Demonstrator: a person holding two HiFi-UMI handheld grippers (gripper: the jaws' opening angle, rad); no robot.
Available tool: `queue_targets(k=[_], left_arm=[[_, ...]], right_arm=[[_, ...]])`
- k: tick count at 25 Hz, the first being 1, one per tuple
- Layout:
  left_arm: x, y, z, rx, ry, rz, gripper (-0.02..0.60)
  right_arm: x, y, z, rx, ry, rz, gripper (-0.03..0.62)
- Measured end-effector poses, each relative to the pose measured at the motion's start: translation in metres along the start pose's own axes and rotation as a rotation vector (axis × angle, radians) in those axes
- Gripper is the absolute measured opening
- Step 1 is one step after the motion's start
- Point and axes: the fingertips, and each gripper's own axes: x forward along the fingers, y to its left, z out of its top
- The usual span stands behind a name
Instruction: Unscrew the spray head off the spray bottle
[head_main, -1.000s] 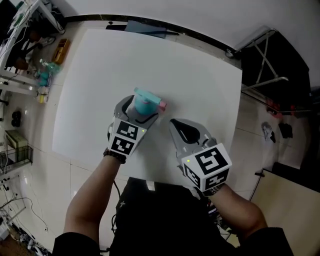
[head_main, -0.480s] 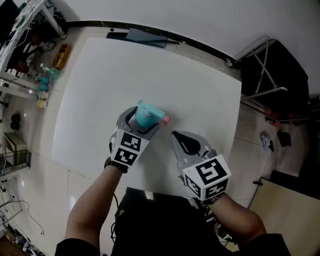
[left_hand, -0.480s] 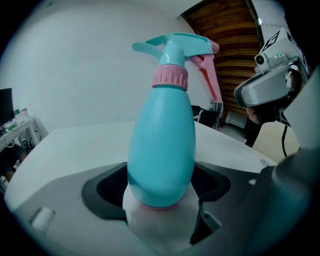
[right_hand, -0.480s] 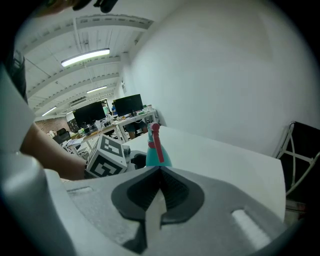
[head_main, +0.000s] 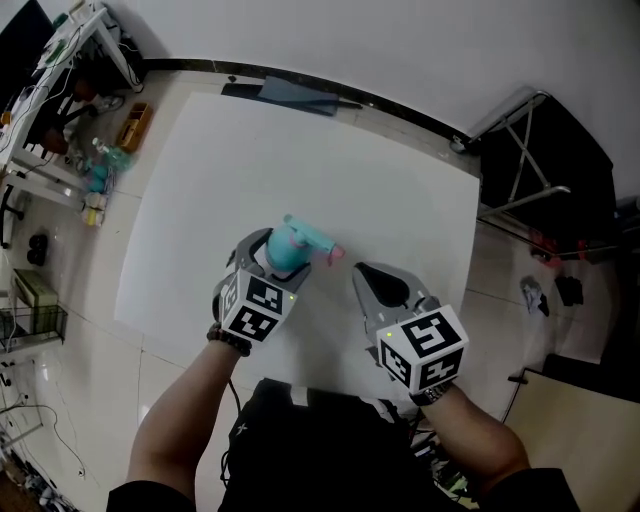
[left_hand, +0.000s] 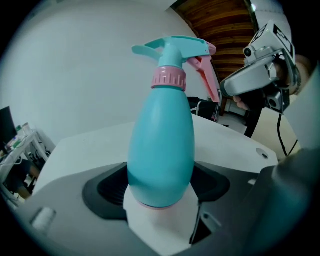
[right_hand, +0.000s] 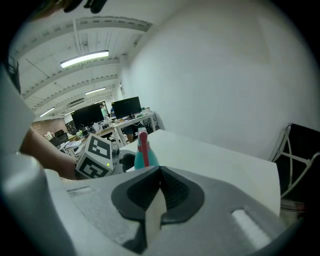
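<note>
The bottle (head_main: 288, 252) stands upright on the white tabletop (head_main: 300, 150), towards its near edge, with the teal spray head (head_main: 312, 238) screwed on top and its nozzle end pointing to the right in the head view. The left gripper (head_main: 272, 262) reaches in from the near side; its jaws have just been closing and sit around the lower body of the bottle, the dark pads (left_hand: 107, 187) meeting the teal sides on both flanks, so the gripper grasps the bottle low down. In the left gripper view the bottle (left_hand: 161, 145) rises straight from between the jaws, with a pink ribbed collar (left_hand: 169, 77) at the neck, the spray head (left_hand: 172, 47) above it and a pink trigger (left_hand: 204, 75) hanging down on the right. The right gripper (head_main: 368, 276) is just beside the bottle on its right, apart from it, tipped down over the tabletop; its jaws are clenched together with nothing between them, as the right gripper view shows where the two pads (right_hand: 172, 192) meet along one line. That view looks past the closed tips to the bottle (right_hand: 143, 156) and the marker cube (right_hand: 95, 157) of the left gripper beyond. A cluttered shelf (head_main: 85, 150) stands left of the tabletop and a black metal frame (head_main: 530, 150) on its right
</note>
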Motion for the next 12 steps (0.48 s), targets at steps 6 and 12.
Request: queue_targets(k=[6, 12], left_arm=[[-0.023, 0.01, -0.004, 0.061, 0.055, 0.034, 0.407], [-0.048, 0.016, -0.014, 0.158, 0.114, 0.042, 0.407]], right_arm=[[-0.009, 0.005, 0.021, -0.011, -0.044, 0.0, -0.008], [-0.016, 0.019, 0.038, -0.012, -0.068, 0.026, 0.086]])
